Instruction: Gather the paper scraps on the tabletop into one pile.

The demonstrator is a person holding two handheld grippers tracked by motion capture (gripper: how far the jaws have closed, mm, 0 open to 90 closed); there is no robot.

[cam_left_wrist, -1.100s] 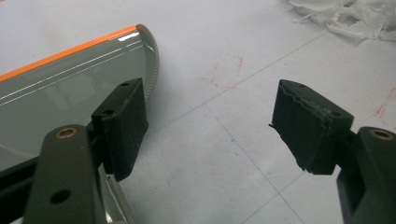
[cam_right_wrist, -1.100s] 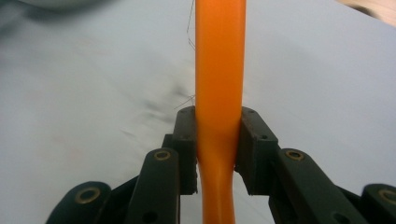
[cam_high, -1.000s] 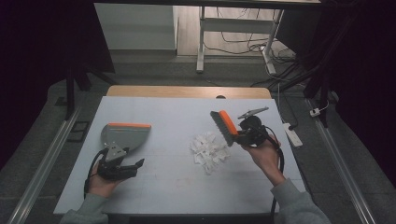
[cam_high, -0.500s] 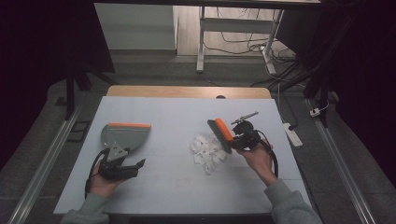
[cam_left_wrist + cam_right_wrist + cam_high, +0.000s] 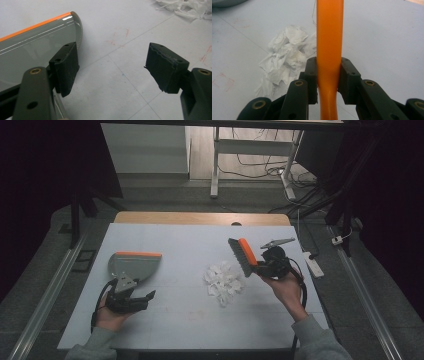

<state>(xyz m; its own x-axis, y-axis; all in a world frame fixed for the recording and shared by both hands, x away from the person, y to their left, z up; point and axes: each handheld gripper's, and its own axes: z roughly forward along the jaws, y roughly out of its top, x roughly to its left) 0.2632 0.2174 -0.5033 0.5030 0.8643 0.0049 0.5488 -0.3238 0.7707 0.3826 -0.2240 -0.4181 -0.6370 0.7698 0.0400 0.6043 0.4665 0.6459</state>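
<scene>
Brush (image 5: 244, 256) with orange back and dark bristles: clamped by its handle in right gripper (image 5: 266, 264), held tilted above the table, at 3 o'clock from table centre, bristles facing the paper heap. In right gripper view both jaws press flat against the orange handle (image 5: 329, 50) on either side.

Table (image 5: 190, 245): pale blue-white top, wooden strip along the far edge.

Dustpan (image 5: 134, 265): grey with orange lip, lying flat at 9 o'clock, lip toward 12.

Crumpled white paper scraps (image 5: 225, 281): loose heap just right of centre, at 7 o'clock from the brush head, near it but contact cannot be told.

Left gripper (image 5: 131, 297): at 6 o'clock from the dustpan. In left gripper view jaws stand wide apart, nothing between them; one jaw overlaps the dustpan's (image 5: 37, 50) edge.
</scene>
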